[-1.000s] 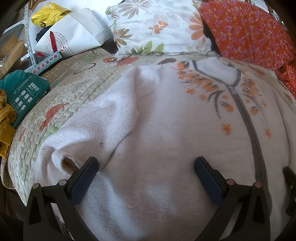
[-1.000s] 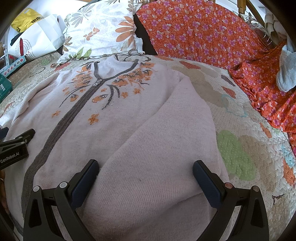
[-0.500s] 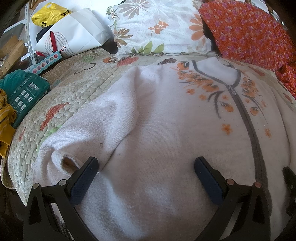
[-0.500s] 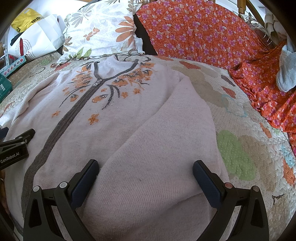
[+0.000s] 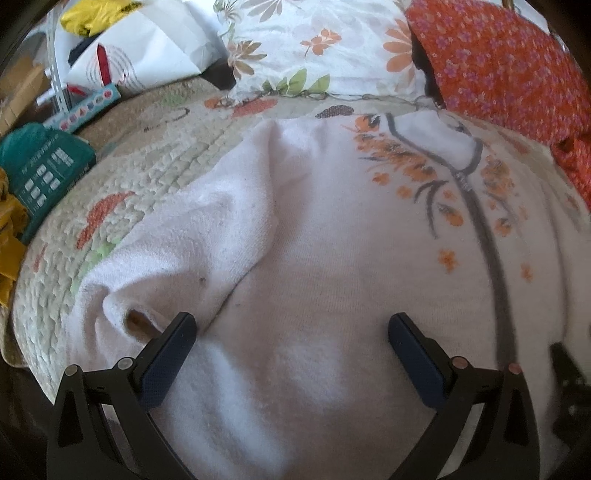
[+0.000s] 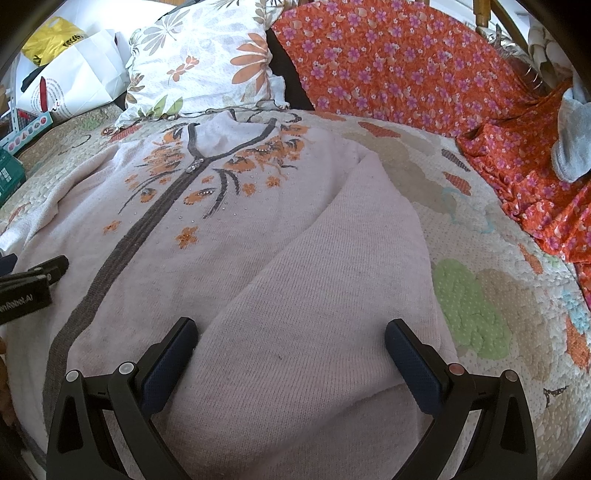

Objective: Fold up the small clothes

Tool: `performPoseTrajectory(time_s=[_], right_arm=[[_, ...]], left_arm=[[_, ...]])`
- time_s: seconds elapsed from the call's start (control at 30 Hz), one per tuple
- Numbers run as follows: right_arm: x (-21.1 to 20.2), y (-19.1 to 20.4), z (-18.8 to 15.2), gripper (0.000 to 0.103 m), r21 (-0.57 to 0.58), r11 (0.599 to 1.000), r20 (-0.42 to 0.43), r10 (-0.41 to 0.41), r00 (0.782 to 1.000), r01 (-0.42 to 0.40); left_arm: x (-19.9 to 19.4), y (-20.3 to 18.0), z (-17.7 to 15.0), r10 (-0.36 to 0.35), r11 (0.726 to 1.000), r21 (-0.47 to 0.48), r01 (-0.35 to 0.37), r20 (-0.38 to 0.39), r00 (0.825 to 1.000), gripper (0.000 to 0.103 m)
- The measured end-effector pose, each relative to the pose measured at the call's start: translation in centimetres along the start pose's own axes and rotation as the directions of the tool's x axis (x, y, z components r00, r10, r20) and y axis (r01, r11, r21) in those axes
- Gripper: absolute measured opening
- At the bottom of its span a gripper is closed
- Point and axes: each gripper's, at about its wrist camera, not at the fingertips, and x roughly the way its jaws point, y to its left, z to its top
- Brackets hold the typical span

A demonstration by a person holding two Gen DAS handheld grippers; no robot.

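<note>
Quilted cream bedspread [image 6: 476, 258] with orange and green appliqué patches as work surface; floral white pillow [image 6: 207, 62] and orange flowered cloth [image 6: 406, 62] at far edge.

Pale pink knit cardigan with grey zip placket and orange leaf embroidery [image 6: 229, 236] laid front-up, flat across the bedspread, collar toward the pillow. Right sleeve [image 6: 332, 280] folded inward, lying diagonally over the body panel. Left sleeve [image 5: 192, 236] bunched beside the body, cuff opening turned up near the near edge.

Left gripper [image 5: 291, 325] low over the lower left body panel; jaws spread wide, nothing between the pads but flat knit. Left fingertip [image 5: 177, 332] just beside the bunched cuff; contact with the fabric not resolvable.

Right gripper [image 6: 291, 328] over the lower end of the folded right sleeve; jaws spread wide, sleeve cloth spanning the gap, not pinched. Contact not resolvable.

Outward: white paper bag [image 5: 147, 48], yellow plastic bag [image 5: 92, 14], teal box [image 5: 40, 166] at left of the bed; grey cloth [image 6: 572, 140] on the orange fabric at right.
</note>
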Motion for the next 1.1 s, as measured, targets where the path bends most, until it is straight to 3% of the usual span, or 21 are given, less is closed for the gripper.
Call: performPoseTrajectory(time_s=[0.07, 0.13, 0.27, 0.37, 0.43, 0.5, 0.57, 0.7, 0.77, 0.83, 0.9, 1.0, 1.1], right_arm=[[-0.1, -0.2, 0.7, 0.102, -0.023, 1.0, -0.056, 0.012, 0.998, -0.013], [-1.0, -0.9, 1.3, 0.091, -0.027, 0.999, -0.088, 0.037, 0.995, -0.039], [-5.4, -6.4, 2.5, 0.092, 0.13, 0.989, -0.032, 0.074, 0.997, -0.069], [-6.0, -10.3, 2.1, 0.089, 0.191, 0.981, -0.112, 0.041, 0.993, -0.019], [-6.5, -11.3, 1.2, 0.081, 0.205, 0.978, -0.149, 0.069, 0.986, -0.037], [-7.3, -10.5, 0.0, 0.081, 0.184, 0.974, -0.178, 0.162, 0.971, -0.128], [-7.7, -8.4, -1.1, 0.08, 0.124, 0.975, -0.205, 0.205, 0.957, -0.182], [-6.8, -2.7, -3.2, 0.079, -0.075, 0.975, -0.251, 0.185, 0.95, -0.209], [-5.9, -1.3, -4.0, 0.068, -0.116, 0.974, -0.259, 0.161, 0.952, -0.196], [-5.0, -0.3, -4.3, 0.024, -0.167, 0.972, -0.266, 0.117, 0.957, -0.165], [-5.1, -0.8, -3.7, 0.009, -0.151, 0.974, -0.258, 0.123, 0.958, -0.166], [-6.3, -4.6, -1.3, 0.009, -0.004, 0.981, -0.216, 0.188, 0.958, -0.193], [-7.8, -9.2, 0.6, 0.009, 0.127, 0.979, -0.167, 0.183, 0.969, -0.163]], left_arm=[[-0.7, 0.1, 0.4, -0.026, 1.0, 0.0, 0.026, 0.007, 1.0, 0.103], [-1.5, 0.0, 0.8, -0.064, 0.998, -0.001, 0.064, 0.016, 0.998, 0.103], [-2.6, -0.2, 1.4, -0.108, 0.994, 0.0, 0.108, 0.036, 0.993, 0.103], [-3.2, 0.3, 1.7, -0.172, 0.984, -0.043, 0.175, 0.058, 0.983, 0.103], [-3.6, 0.4, 1.8, -0.186, 0.981, -0.044, 0.189, 0.063, 0.98, 0.103], [-3.9, 0.4, 1.9, -0.183, 0.982, -0.032, 0.185, 0.055, 0.982, 0.103], [-4.2, 0.4, 1.8, -0.179, 0.984, -0.016, 0.18, 0.045, 0.983, 0.103], [-5.1, 0.3, 1.6, -0.196, 0.981, 0.006, 0.196, 0.082, 0.977, 0.103], [-5.4, 0.3, 1.6, -0.185, 0.983, 0.013, 0.185, 0.101, 0.978, 0.103], [-5.4, 0.6, 1.6, -0.18, 0.984, 0.007, 0.18, 0.104, 0.978, 0.103], [-5.4, 1.1, 1.7, -0.182, 0.983, -0.014, 0.185, 0.108, 0.977, 0.103], [-5.6, 1.6, 2.0, -0.192, 0.98, -0.037, 0.198, 0.116, 0.974, 0.103], [-5.8, 1.7, 2.1, -0.204, 0.976, -0.046, 0.211, 0.125, 0.971, 0.103]])
